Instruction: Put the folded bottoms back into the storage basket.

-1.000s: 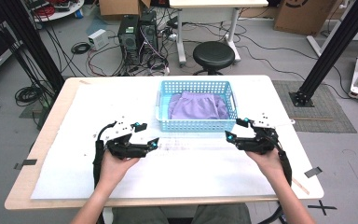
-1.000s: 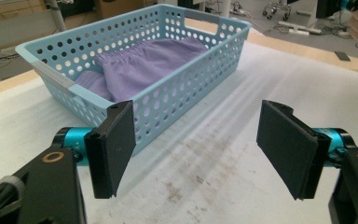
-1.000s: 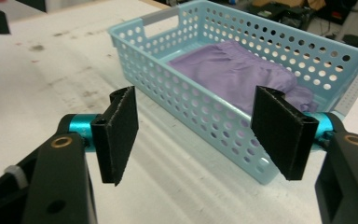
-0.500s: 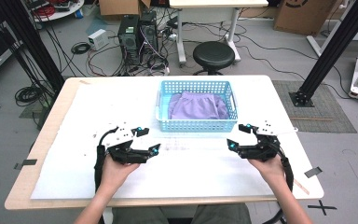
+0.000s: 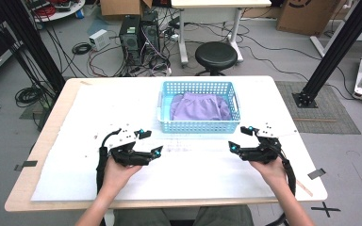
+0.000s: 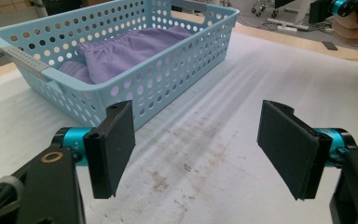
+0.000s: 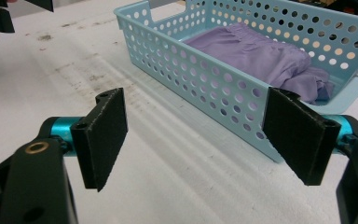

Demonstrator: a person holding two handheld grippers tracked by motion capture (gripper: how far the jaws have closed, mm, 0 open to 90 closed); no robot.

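Resting near the far middle of the white-covered desk (image 5: 75,117) is a light blue perforated plastic basket (image 5: 199,126), the landmark for everything else. Inside the basket lies a crumpled lilac cloth garment (image 5: 200,107), filling most of its floor and staying below the rim.

In front of the basket and off its left corner, the left gripper (image 5: 150,142) is held just above the desk, its jaws spread wide with nothing between them; the left gripper view shows bare, smudged desk surface between the two black pads.

In front of the basket and off its right corner, the right gripper (image 5: 241,139) is held likewise; its jaws have just been opening and now stand wide apart, empty, with the basket's near wall beyond them. Both grippers are apart from the basket.
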